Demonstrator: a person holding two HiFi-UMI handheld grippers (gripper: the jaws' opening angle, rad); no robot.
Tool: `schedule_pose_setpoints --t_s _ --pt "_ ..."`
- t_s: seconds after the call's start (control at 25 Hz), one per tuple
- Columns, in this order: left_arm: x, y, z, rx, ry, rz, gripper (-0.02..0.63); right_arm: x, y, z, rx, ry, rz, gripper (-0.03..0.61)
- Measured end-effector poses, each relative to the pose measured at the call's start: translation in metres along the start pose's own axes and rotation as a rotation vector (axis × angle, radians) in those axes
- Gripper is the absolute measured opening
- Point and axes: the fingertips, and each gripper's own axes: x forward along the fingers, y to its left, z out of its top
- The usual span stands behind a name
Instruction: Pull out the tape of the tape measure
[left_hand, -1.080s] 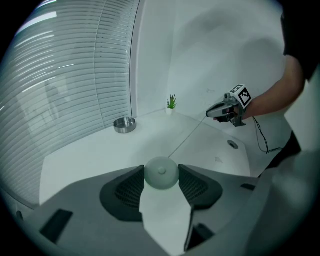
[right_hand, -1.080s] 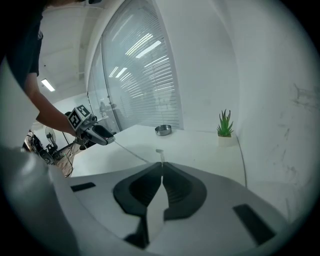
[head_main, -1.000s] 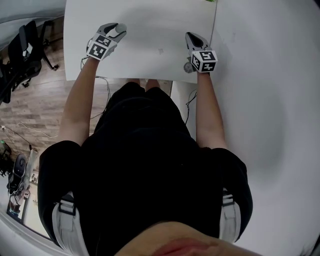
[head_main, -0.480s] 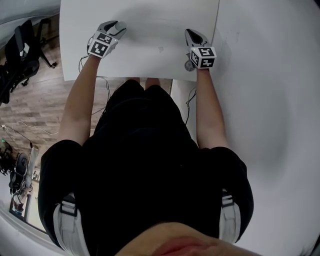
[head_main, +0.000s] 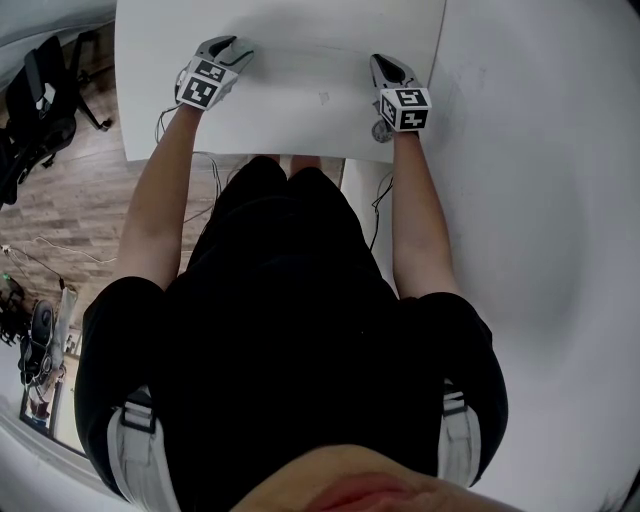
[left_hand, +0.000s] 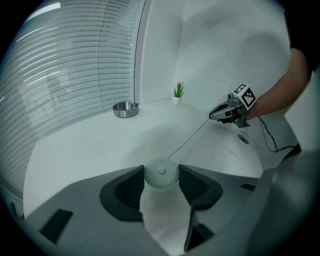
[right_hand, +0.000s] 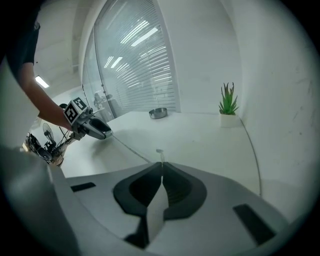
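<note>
**Inspector:** Head view?
**Assessor:** Both grippers are over the white table (head_main: 300, 60). The left gripper (head_main: 232, 50) is near its left edge and the right gripper (head_main: 384, 66) near its right edge, well apart. The tape is too thin to make out.

**Inspector:** Left gripper view?
**Assessor:** The jaws clamp the round, pale tape measure (left_hand: 161, 173) at their tips. The tape (left_hand: 189, 139) runs out across the table to the right gripper (left_hand: 214, 115).

**Inspector:** Right gripper view?
**Assessor:** The jaws are pressed together on the tape's end tab (right_hand: 159, 151), which pokes just past the tips. The tape stretches over the table to the left gripper (right_hand: 107, 134).
</note>
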Motion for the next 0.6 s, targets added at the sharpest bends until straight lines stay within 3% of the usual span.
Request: schedule_pose_setpoints --t_s 0.6 --pt "0.013 0.003 -0.010 -0.021 0.021 -0.028 0.227 0.017 -0.004 -0.013 -0.010 0.057 0.014 0.012"
